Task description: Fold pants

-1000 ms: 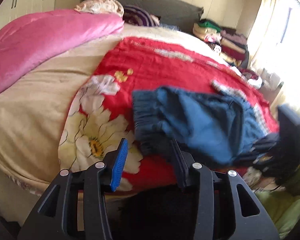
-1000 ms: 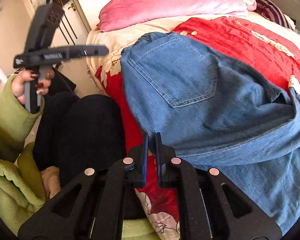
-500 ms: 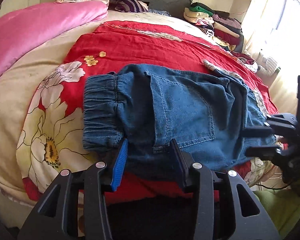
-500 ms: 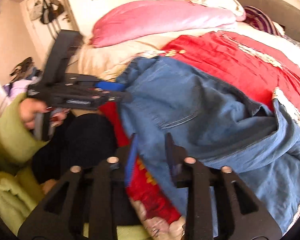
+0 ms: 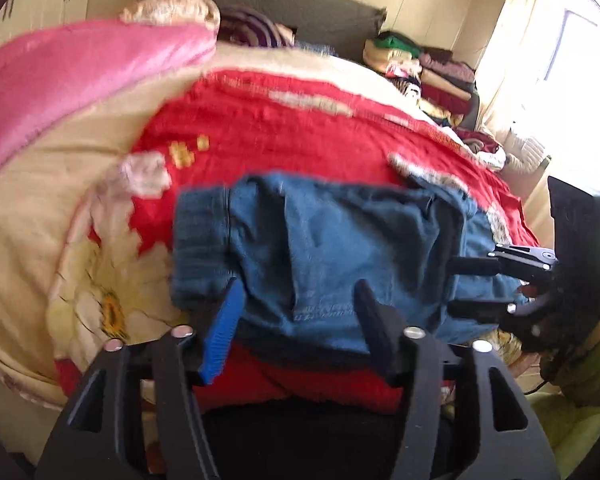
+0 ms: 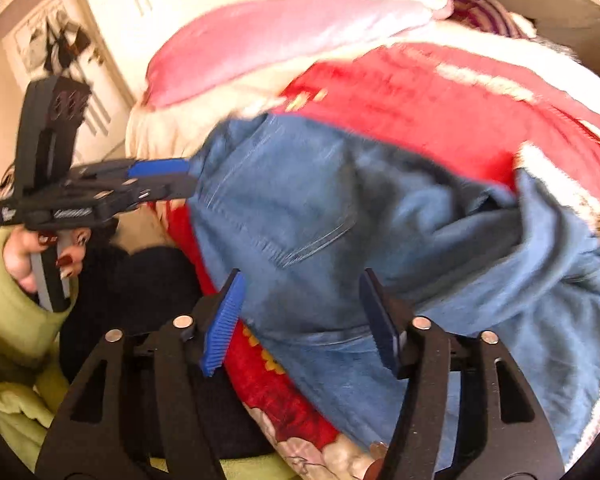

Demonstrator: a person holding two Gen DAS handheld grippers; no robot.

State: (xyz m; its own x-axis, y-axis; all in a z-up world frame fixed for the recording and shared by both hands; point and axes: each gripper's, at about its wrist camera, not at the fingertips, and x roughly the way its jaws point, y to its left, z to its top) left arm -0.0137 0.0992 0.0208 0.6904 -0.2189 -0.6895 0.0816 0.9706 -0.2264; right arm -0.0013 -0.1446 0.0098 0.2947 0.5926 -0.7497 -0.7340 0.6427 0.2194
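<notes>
Bedroom, blurred in both views. Wide bed (image 5: 28,216) under a cream cover, a red floral blanket (image 5: 284,128) over its middle, a pink quilt (image 5: 80,72) along its left edge. Dark grey headboard (image 5: 312,12) at the far edge, pillows (image 5: 168,10) against it. Folded clothes (image 5: 432,76) piled at the far right corner. Bright curtained window (image 5: 556,64) on the right wall. Cream wardrobe doors (image 6: 204,4) behind the left edge

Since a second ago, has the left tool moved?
Yes. Left tool came in from beside the pink duvet to the jeans waistband edge; jaws have just been opening, denim not clamped.
</notes>
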